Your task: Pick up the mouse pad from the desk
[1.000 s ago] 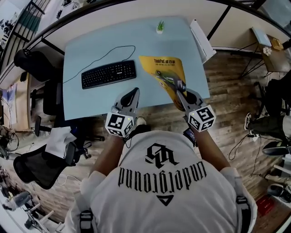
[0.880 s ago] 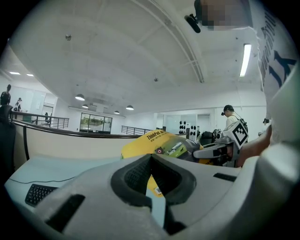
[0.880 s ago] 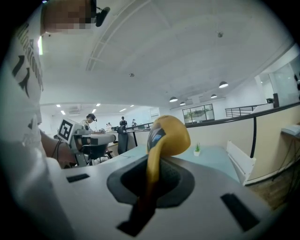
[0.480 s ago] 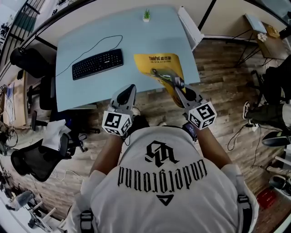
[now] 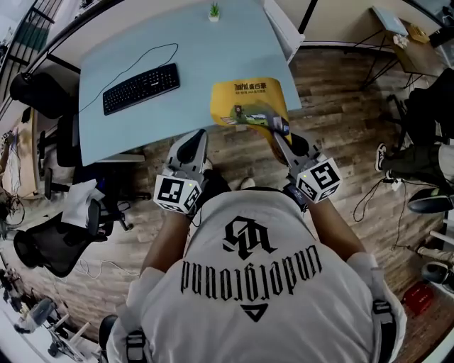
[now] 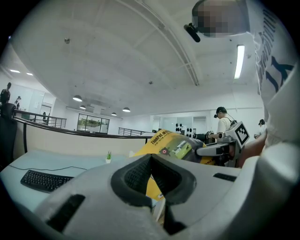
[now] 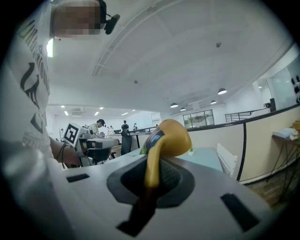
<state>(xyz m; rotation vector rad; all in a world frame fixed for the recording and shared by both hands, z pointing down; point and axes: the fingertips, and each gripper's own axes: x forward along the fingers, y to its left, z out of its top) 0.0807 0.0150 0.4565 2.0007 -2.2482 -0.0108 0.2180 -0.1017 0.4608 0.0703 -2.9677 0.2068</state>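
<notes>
Pale-blue worktop [image 5: 142, 127] ahead, keyboard [image 5: 140, 88] on it. My right tool [image 5: 281, 131] is clamped on the yellow mouse pad's [image 5: 245, 99] near edge, the pad reaching away over the worktop's corner. My left tool [image 5: 196, 136] is closed, empty, apart from it.

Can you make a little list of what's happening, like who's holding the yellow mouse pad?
mouse pad: yellow, bent, lifted up by one edge
right gripper: shut on the mouse pad
left gripper: shut, empty
desk: light blue, holds a keyboard and a small plant
</notes>
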